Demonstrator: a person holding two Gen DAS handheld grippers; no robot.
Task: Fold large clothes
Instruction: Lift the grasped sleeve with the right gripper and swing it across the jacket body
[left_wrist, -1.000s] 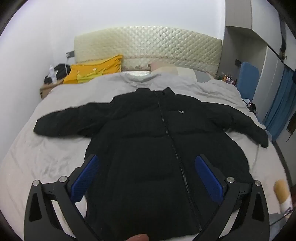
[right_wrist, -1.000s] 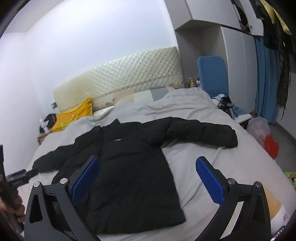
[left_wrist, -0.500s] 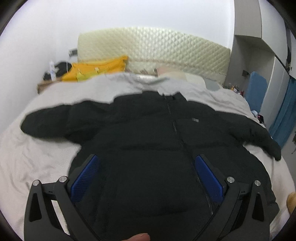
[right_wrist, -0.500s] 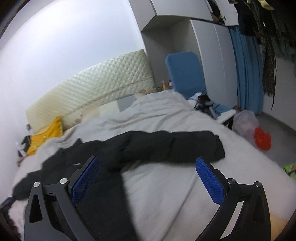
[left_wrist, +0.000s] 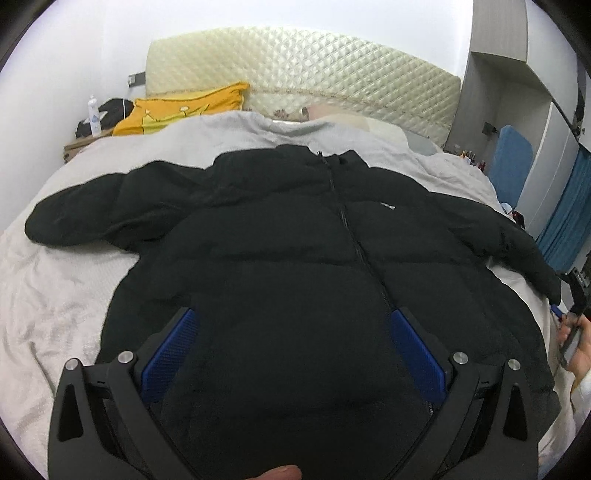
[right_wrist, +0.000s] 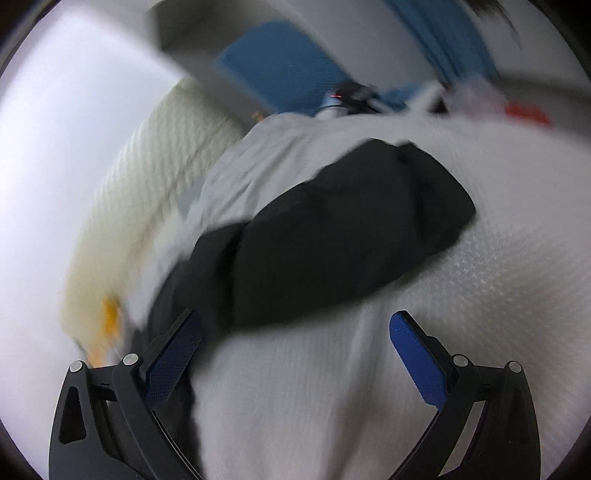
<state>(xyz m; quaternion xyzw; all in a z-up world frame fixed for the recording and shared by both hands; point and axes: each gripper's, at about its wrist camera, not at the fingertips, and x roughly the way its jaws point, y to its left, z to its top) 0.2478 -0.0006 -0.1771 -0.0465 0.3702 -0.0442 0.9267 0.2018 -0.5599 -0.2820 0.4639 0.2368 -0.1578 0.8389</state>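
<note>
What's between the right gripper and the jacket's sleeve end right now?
Nothing visible. Only bare bed cover lies between the open right gripper and the black jacket sleeve; the view is motion-blurred.

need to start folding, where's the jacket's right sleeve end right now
In the right wrist view the sleeve end lies flat on the grey bedcover, ahead of the open right claw and not touching it.

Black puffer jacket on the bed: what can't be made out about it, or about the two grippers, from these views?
- Left wrist: the black jacket's hem is hidden behind the open left gripper and cut by the bottom edge.
- Left wrist: chest logo too small to read.
- Right wrist: motion blur smears the sleeve; its cuff detail is lost, and contact with the open right gripper cannot be judged.
</note>
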